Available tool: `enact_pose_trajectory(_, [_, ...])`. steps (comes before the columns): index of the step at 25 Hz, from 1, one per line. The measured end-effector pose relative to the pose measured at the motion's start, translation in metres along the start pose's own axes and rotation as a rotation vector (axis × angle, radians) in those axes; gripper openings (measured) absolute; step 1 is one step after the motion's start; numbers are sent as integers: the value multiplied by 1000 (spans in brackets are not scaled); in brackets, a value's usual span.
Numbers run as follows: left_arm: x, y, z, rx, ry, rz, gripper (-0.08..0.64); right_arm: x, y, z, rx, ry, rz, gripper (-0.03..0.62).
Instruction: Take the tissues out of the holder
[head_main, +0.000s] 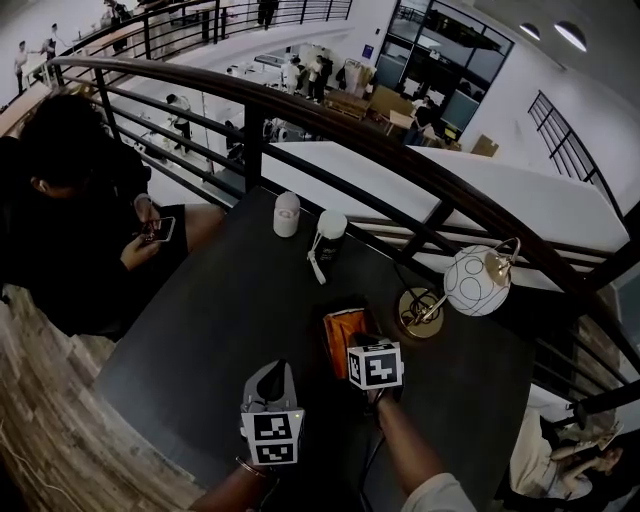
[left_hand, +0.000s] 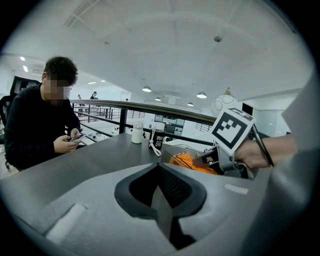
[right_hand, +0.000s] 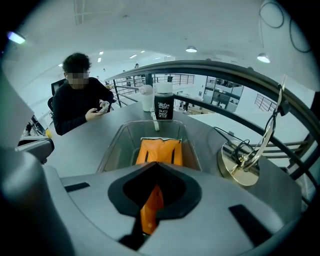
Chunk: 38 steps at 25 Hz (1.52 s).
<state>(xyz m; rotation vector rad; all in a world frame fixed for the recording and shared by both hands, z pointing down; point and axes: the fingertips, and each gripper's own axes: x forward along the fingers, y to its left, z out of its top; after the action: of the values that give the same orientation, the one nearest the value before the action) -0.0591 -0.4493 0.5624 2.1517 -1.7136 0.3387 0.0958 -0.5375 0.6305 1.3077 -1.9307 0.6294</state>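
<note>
The left tongs (left_hand: 161, 186) were shut together with nothing in them, over the dark counter (head_main: 220, 310). The right tongs (right_hand: 156, 189) were squeezed on the orange tissue pack (right_hand: 159, 150). The flat, shiny pack lay inside the clear holder (right_hand: 112, 150), not lifted out yet.

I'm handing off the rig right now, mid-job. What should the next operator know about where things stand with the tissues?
Right gripper: shut on the near end of the orange tissue pack, angled down into the clear holder.
Left gripper: shut, empty, above the table just left of the holder.
Things: the pack lies inside the holder, which stands on the table.
Done: grip taken on the pack.
Left: lift the pack out of the holder. The holder looks light, so steadying it with the left gripper may help.
</note>
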Motion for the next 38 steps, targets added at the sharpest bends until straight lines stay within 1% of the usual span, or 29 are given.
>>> enact_pose_trajectory(4, [-4,11,5,1,-13,14,9,-2,6,9,-13,-30,-4,14])
enact_pose_trajectory(9, [-24,-4,7,3,-26,29,9,-31,-1,15,-6,-77,0,12])
enact_pose_trajectory(14, [-36,-3,6,19,-44,31,9,-38,5,22,-23,-101,-4,12])
enact_pose_trajectory(19, [-53,-2,19,40,-67,43,9,-57,11,40,-27,-147,0,12])
enact_pose_trajectory(25, [-78,-2,27,40,-93,51,9,-82,20,50,-31,-201,-4,12])
enact_pose_trajectory(30, [-104,1,34,49,-123,75,9,-104,32,51,-45,-230,6,12])
enact_pose_trajectory(38, [-141,3,39,52,-153,112,9,-126,59,45,-39,-253,59,12])
